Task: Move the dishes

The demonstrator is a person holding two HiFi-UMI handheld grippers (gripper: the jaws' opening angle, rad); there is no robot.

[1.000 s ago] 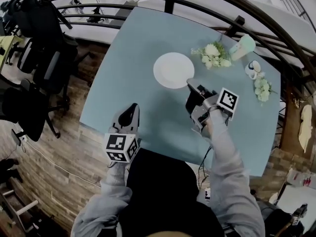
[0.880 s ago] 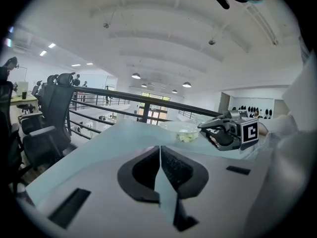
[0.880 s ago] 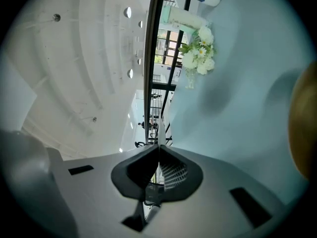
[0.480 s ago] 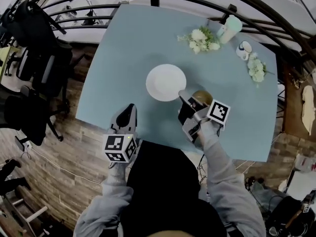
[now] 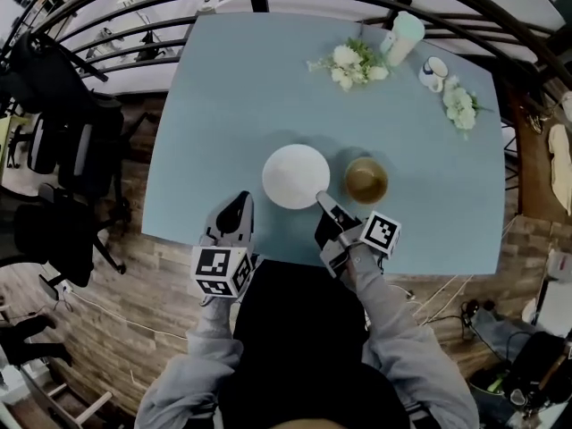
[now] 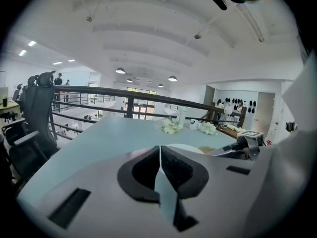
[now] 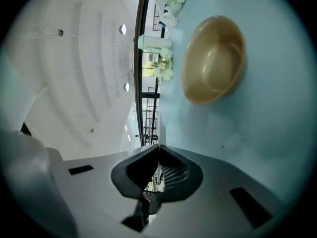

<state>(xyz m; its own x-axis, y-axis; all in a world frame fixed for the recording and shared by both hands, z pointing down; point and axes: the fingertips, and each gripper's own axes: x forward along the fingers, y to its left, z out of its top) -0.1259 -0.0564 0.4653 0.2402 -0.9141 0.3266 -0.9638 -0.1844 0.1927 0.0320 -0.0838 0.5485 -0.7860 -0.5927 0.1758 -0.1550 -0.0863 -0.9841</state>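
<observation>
Bench: pale blue; we see the plate lying near its front edge.
Left tool: we hold it just front-left of the plate, clear of it, jaws together on nothing.
Right tool: at the plate's front-right rim, jaws together, nothing between them.
Plate: white, flat on the bench.
Bowl: tan, upright, just right of the plate, apart from it.
Flowers: white, well behind the plate.
</observation>
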